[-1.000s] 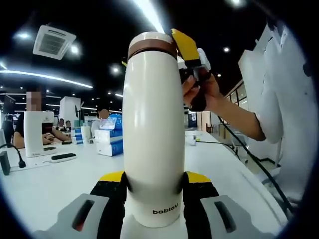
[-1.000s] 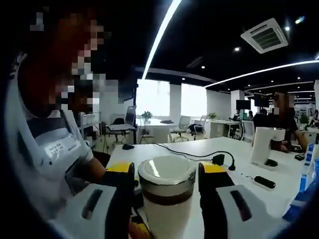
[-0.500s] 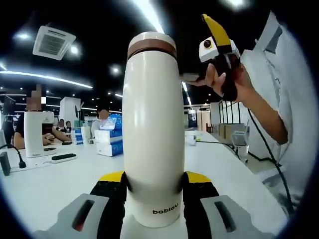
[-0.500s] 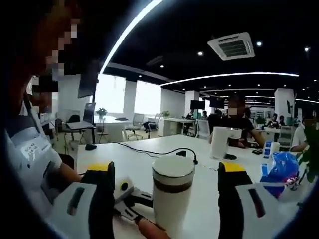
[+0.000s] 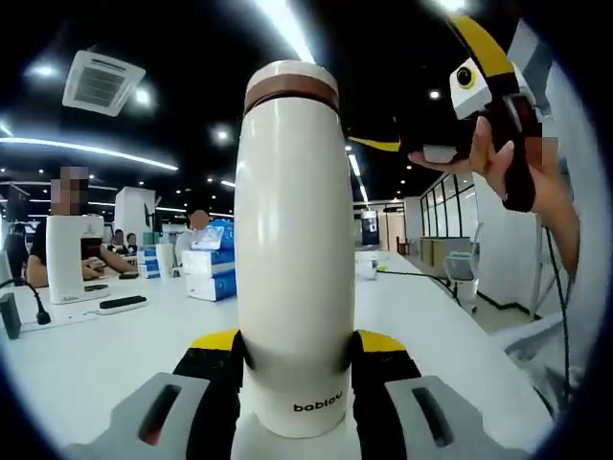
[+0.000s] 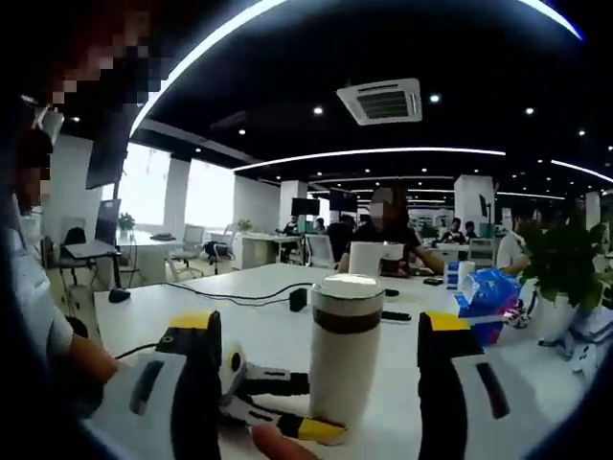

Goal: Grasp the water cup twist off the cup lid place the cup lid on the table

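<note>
Right gripper point(image 6: 316, 383) backs off the cup lid point(image 5: 291, 84), jaws open, empty; left gripper point(image 5: 297, 359) clamps water cup point(image 5: 293, 259). Lid untwisted.

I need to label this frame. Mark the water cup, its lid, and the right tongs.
water cup point(image 5: 292, 259): left gripper view, on the middle of its white body.
cup lid point(image 5: 292, 84): left gripper view, on the brown band at the top.
right tongs point(image 6: 314, 379): right gripper view, midway between the open jaw tips.

Left gripper clamped low, right gripper raised.
Left gripper point(image 5: 297, 369) jaws pinch at 6 o'clock; right gripper point(image 5: 450, 91), jaws parted, held by a hand point(image 5: 517, 163) at 2 o'clock.
</note>
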